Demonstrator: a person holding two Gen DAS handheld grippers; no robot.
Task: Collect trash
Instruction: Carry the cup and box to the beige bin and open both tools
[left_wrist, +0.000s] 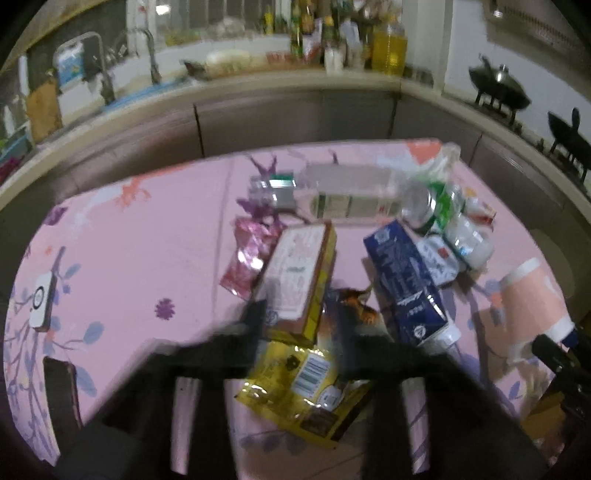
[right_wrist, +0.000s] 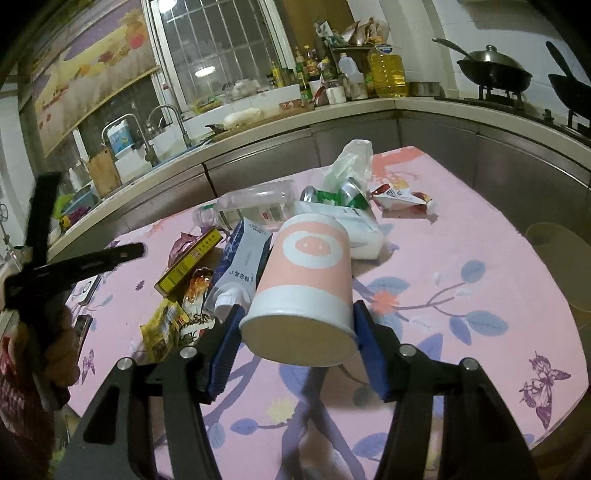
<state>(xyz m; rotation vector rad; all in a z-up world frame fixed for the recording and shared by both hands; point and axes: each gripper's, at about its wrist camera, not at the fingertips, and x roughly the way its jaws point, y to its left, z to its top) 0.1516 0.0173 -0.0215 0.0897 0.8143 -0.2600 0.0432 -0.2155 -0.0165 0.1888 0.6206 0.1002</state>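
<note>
My right gripper (right_wrist: 297, 325) is shut on a pink and white paper cup (right_wrist: 306, 280), held tilted above the pink tablecloth (right_wrist: 461, 258); the cup also shows at the right of the left wrist view (left_wrist: 532, 306). My left gripper (left_wrist: 301, 325) is open and blurred, hovering over a yellow snack wrapper (left_wrist: 310, 391), with a yellow box (left_wrist: 299, 273) and a blue carton (left_wrist: 406, 284) just beyond. A clear plastic bottle (left_wrist: 351, 192), a green can (left_wrist: 432, 206), a pink wrapper (left_wrist: 247, 254) and a white bottle (left_wrist: 469, 240) lie in the pile.
A white device (left_wrist: 42, 299) and a dark phone (left_wrist: 61, 391) lie at the table's left. A kitchen counter (right_wrist: 258, 125) with sink, bottles and woks (right_wrist: 495, 70) runs behind. The left gripper shows at the left of the right wrist view (right_wrist: 74, 266).
</note>
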